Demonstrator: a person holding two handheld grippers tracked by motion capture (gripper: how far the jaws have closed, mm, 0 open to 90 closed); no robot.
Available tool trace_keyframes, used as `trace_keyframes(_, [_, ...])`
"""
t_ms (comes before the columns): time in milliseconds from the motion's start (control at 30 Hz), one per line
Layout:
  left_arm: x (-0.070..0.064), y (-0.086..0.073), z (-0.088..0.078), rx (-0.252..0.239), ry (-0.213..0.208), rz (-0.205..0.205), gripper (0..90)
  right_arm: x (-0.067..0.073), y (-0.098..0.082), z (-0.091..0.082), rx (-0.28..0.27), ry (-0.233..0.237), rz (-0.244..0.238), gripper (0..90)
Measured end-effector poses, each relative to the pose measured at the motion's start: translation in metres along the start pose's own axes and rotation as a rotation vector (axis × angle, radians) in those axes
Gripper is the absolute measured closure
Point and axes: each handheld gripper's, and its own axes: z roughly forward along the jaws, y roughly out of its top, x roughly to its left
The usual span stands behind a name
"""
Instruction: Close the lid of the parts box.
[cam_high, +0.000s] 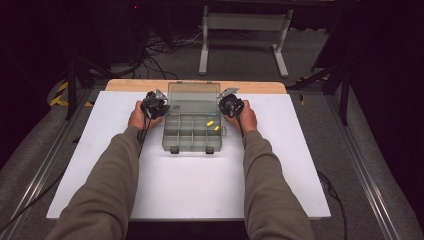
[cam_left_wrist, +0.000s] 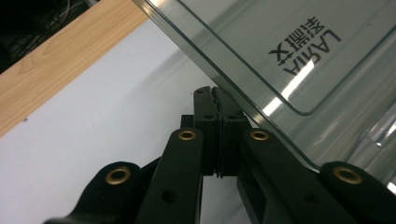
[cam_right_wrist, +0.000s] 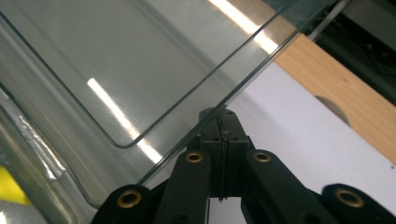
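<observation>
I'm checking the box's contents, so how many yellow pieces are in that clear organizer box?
2. One yellow piece lies in a right-hand compartment of the organizer box; the other yellow piece lies just nearer the person, at the right edge.

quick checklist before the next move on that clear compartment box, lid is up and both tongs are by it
1. Lid open, standing up behind the box: ok.
2. Left tongs shut, at the lid's left edge: ok.
3. Right tongs shut, at the lid's right edge: ok.
4. Tongs actually touching the lid: cannot tell.
5. Two yellow pieces inside the compartments, none on the white board: ok.
6. Front latches free, hanging open: cannot tell.
</observation>
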Motion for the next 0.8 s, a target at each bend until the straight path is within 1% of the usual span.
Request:
trace_keyframes(33, [0.001, 0.000, -0.001, -0.018, 0.008, -0.005, 88.8, 0.000, 0.000, -0.001, -0.009, -0.009, -0.004, 90.0])
trace_keyframes(67, [0.001, 0.000, -0.001, -0.018, 0.008, -0.005, 88.7, 0.000, 0.000, -0.001, -0.009, -0.009, -0.004, 90.0])
trace_keyframes(100, [0.001, 0.001, -0.003, -0.033, 0.023, -0.006, 88.6, 0.000, 0.001, -0.002, -0.032, -0.013, 0.003, 90.0])
trace_keyframes(233, [0.002, 0.003, -0.007, -0.061, 0.041, -0.011, 88.6, 0.001, 0.002, -0.005, -0.062, -0.035, 0.005, 90.0])
trace_keyframes(267, [0.002, 0.003, -0.007, -0.061, 0.041, -0.011, 88.7, 0.001, 0.002, -0.005, -0.062, -0.035, 0.005, 90.0])
trace_keyframes(300, [0.002, 0.004, -0.009, -0.071, 0.045, -0.012, 88.7, 0.000, 0.003, -0.008, -0.086, -0.037, 0.014, 90.0])
trace_keyframes(333, [0.002, 0.004, -0.009, -0.071, 0.045, -0.012, 88.6, 0.000, 0.003, -0.008, -0.086, -0.037, 0.014, 90.0])
trace_keyframes(367, [0.002, 0.004, -0.011, -0.075, 0.051, -0.009, 88.6, 0.000, 0.004, -0.009, -0.097, -0.038, 0.017, 90.0])
trace_keyframes(400, [0.003, 0.005, -0.012, -0.090, 0.056, -0.009, 88.6, 0.000, 0.005, -0.011, -0.101, -0.040, 0.008, 90.0])
trace_keyframes(433, [0.002, 0.007, -0.014, -0.105, 0.061, -0.007, 88.7, 0.000, 0.006, -0.012, -0.110, -0.037, 0.011, 90.0])
trace_keyframes(600, [0.003, 0.010, -0.020, -0.125, 0.071, -0.006, 88.5, 0.000, 0.008, -0.017, -0.131, -0.042, 0.014, 90.0])
trace_keyframes(633, [0.002, 0.010, -0.022, -0.124, 0.071, -0.003, 88.5, 0.000, 0.009, -0.019, -0.137, -0.046, 0.009, 90.0])
trace_keyframes(667, [0.002, 0.012, -0.024, -0.127, 0.081, 0.004, 88.6, -0.001, 0.009, -0.021, -0.144, -0.045, 0.010, 90.0])
trace_keyframes(700, [0.002, 0.013, -0.027, -0.137, 0.083, 0.001, 88.6, -0.001, 0.011, -0.024, -0.155, -0.047, 0.013, 90.0])
trace_keyframes(800, [0.001, 0.015, -0.030, -0.138, 0.085, 0.002, 88.6, -0.001, 0.013, -0.029, -0.168, -0.050, 0.008, 90.0])
